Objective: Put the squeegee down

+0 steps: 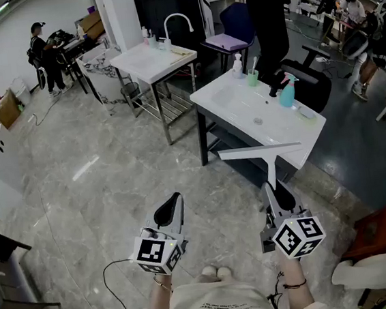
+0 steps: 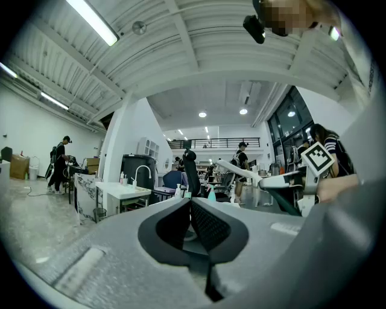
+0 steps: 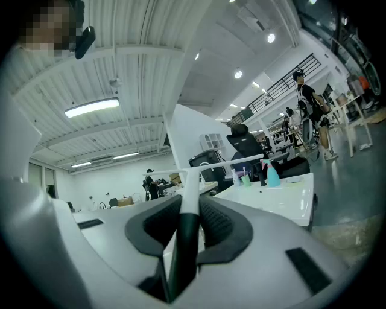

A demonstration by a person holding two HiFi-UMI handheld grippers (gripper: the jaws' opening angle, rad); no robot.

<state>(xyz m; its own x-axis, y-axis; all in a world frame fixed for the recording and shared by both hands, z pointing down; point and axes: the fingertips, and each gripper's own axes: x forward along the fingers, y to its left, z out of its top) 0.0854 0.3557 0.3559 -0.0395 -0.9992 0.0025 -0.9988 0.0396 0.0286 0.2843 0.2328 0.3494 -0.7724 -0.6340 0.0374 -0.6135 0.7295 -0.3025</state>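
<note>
sink table [image 1: 280,131] | spray bottle [image 1: 287,94], green cup [image 1: 253,78] on top | black chair [image 1: 268,19] behind

The squeegee [image 1: 269,157] is a pale T-shaped tool whose thin handle turns dark at its lower end. It is held level in the air at about 3 o'clock in the head view. That dark end is clamped in the jaws of the right gripper [image 1: 275,191]. The handle points to 12 o'clock and the blade lies crosswise, 9 to 3, over the near edge of the white surface [image 1: 280,125].

No lettering is legible; the print on the shirt [image 1: 216,307] is too small.
</note>
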